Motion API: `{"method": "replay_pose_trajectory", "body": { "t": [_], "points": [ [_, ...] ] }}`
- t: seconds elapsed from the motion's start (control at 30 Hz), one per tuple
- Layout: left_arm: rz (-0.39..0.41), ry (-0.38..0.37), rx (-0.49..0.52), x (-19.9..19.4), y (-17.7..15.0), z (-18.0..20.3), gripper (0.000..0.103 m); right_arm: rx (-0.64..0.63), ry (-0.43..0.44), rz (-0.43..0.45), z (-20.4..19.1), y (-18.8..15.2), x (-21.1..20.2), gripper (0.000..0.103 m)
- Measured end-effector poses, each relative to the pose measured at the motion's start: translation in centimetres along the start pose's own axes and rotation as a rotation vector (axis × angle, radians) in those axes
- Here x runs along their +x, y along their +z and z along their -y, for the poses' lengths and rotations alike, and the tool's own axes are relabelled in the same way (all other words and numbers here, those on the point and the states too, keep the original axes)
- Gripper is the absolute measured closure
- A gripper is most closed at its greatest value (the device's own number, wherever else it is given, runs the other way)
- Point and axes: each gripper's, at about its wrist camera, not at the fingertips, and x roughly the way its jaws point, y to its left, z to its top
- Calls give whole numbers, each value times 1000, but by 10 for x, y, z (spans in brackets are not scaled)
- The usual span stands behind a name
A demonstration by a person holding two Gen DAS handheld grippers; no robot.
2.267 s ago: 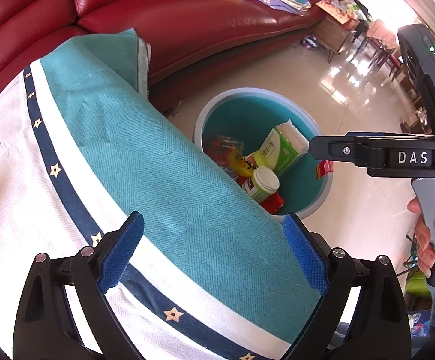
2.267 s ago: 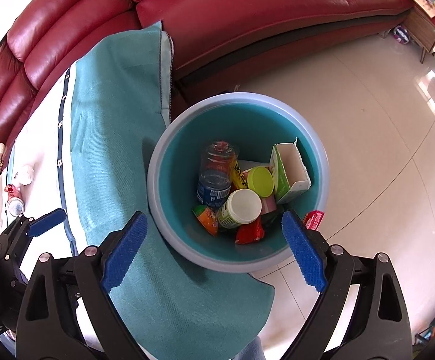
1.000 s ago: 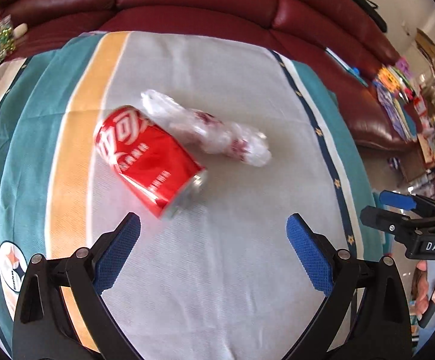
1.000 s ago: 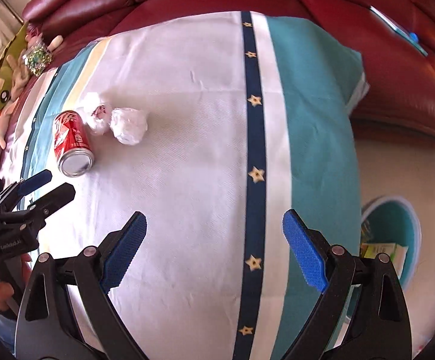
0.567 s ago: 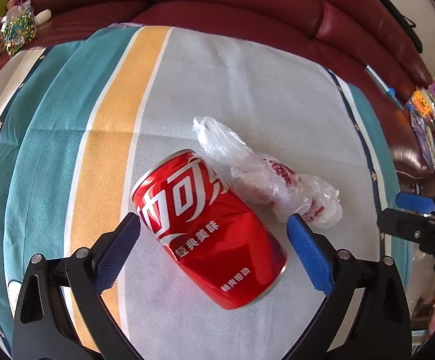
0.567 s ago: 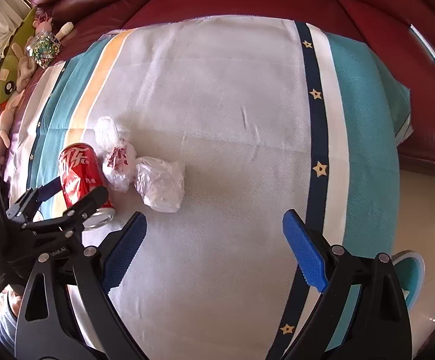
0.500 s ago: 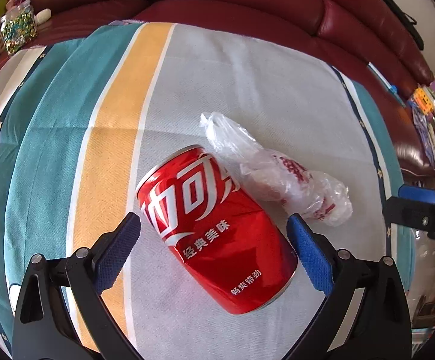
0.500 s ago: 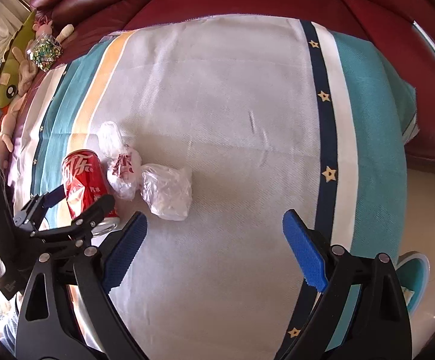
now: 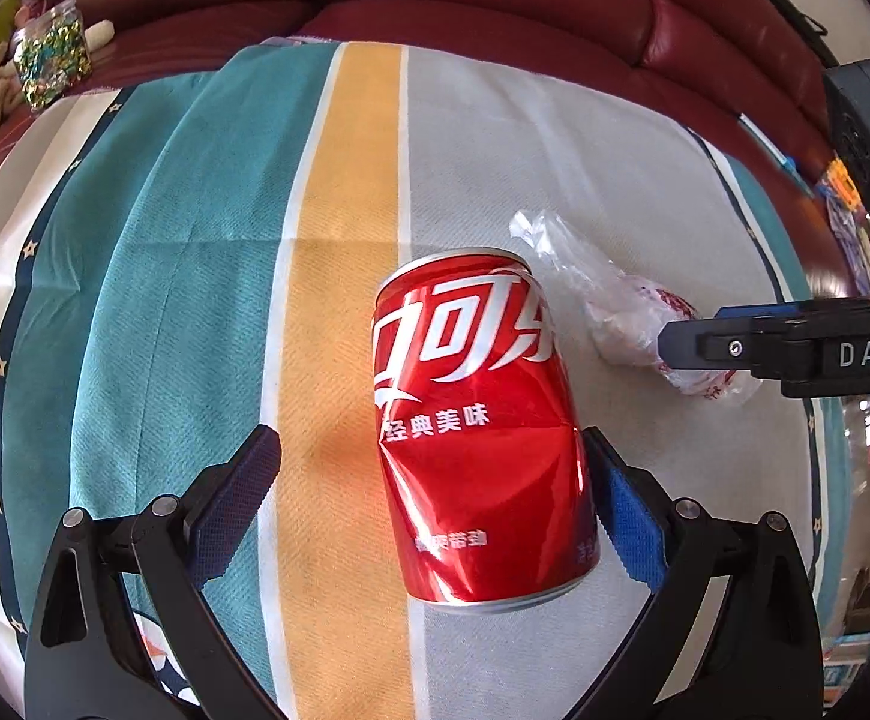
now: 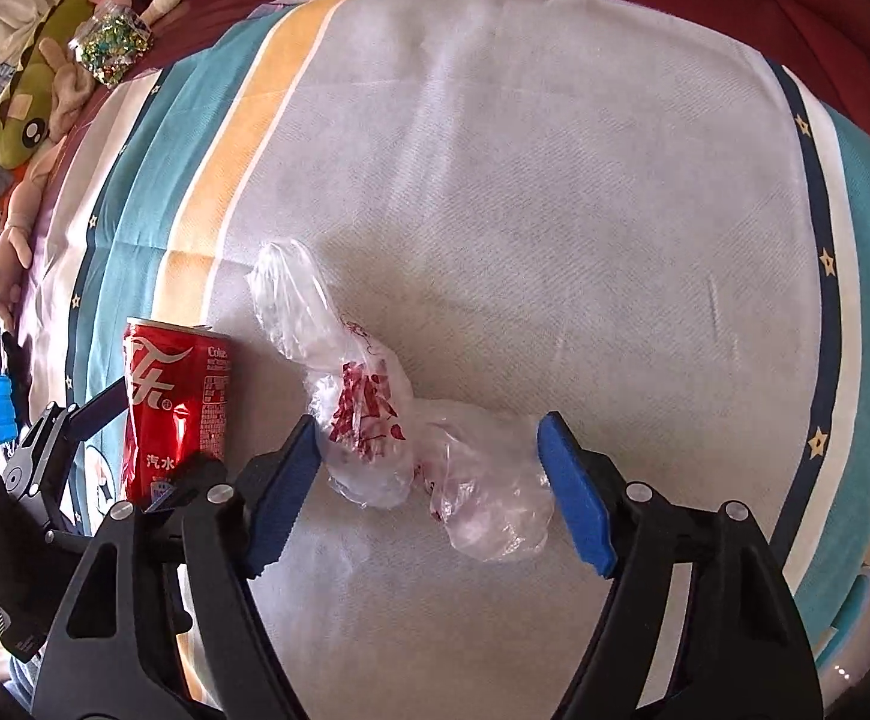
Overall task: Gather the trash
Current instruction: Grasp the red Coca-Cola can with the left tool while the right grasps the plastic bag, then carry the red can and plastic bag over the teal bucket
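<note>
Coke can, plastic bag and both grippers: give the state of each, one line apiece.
Coke can: on its side on the striped cloth, dented, between the left gripper's fingers.
Plastic bag: crumpled, lying beside the can, between the right gripper's fingers.
Left gripper: open, straddling the can.
Right gripper: jaws have just been closing around the bag, not yet clamped.

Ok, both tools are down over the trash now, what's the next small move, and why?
Probably close the right tool on the crumpled plastic bag. Its jaws, which have just been closing, straddle the bag without pinching it yet. The left tool likewise stands open around the red can.
</note>
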Motion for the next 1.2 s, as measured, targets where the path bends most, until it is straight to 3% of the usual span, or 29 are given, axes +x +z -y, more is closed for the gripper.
{"method": "replay_pose_trajectory", "body": {
  "t": [0.07,0.1,0.13,0.17,0.2,0.3,0.57,0.87,1.2],
  "points": [
    [2,-13,5,3,2,1,8,11,13,6,2,-2,-2,50],
    [5,-27,5,4,1,2,20,20,32,4,4,-4,-4,59],
    [20,-11,14,3,1,3,24,22,32,7,5,-6,-6,62],
    [27,-14,21,2,0,5,43,21,28,12,6,-9,-8,68],
    [30,-14,25,1,-1,6,46,22,25,17,7,-12,-10,73],
    [27,-24,32,-2,-8,10,46,37,20,38,11,-24,-18,78],
    [40,-26,87,-26,-24,38,46,93,47,88,33,-70,-49,79],
    [59,-61,209,-57,-45,108,46,194,102,175,74,-150,-95,79],
    [53,-133,355,-71,-81,199,46,374,130,303,153,-240,-136,79]
  ]
}}
